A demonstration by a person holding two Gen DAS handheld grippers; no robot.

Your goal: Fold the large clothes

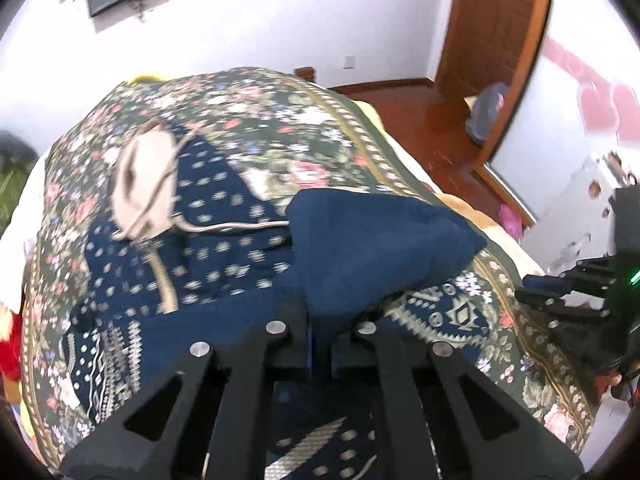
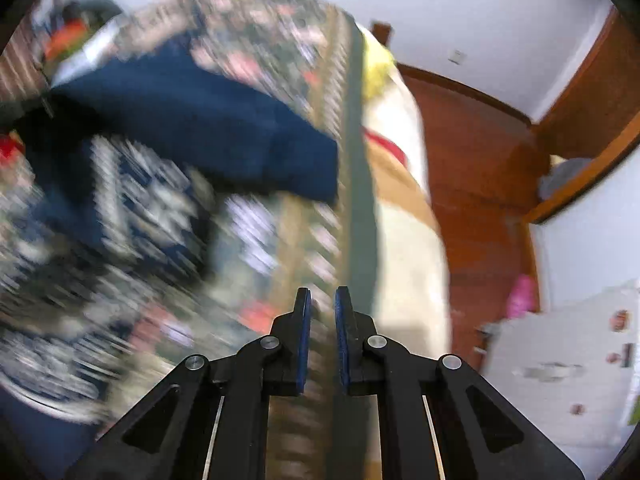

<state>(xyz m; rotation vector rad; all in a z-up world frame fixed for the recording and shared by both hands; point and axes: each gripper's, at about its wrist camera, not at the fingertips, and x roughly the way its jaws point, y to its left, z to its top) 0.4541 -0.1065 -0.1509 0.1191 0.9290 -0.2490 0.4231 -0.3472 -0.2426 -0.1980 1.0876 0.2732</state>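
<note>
Nearest the lens: black linkage of the left gripper [image 1: 320,320], jaws clamped together on a bunched fold of navy cloth. Beyond it, largest first: a bed [image 1: 404,152] under a floral bedspread [image 1: 256,96], dark green with pink and white flowers and a patterned border. Spread over the bedspread, a big navy garment [image 1: 224,240] with small pale motifs and geometric bands near the hem, beige lining showing at the neck [image 1: 140,184], a pale cord trailing from it. Sleeve [image 1: 380,236], plain navy, lifted off the bed and pulled inward across the body, pinched at its near end by the left jaws.

Right gripper [image 2: 322,320] hovering above the bedspread border, beside the garment, jaws nearly together with only a thin gap, nothing between them. Right-wrist view heavily smeared, so garment detail there hard to read.

Progress, as a judgement: early. One sleeve mid-fold, not yet laid flat; body spread open, other side and the lengthwise folds apparently undone. Fabric looking thick and soft, likely to slump and hold creases loosely, so smoothing probably needed after each fold.
</note>
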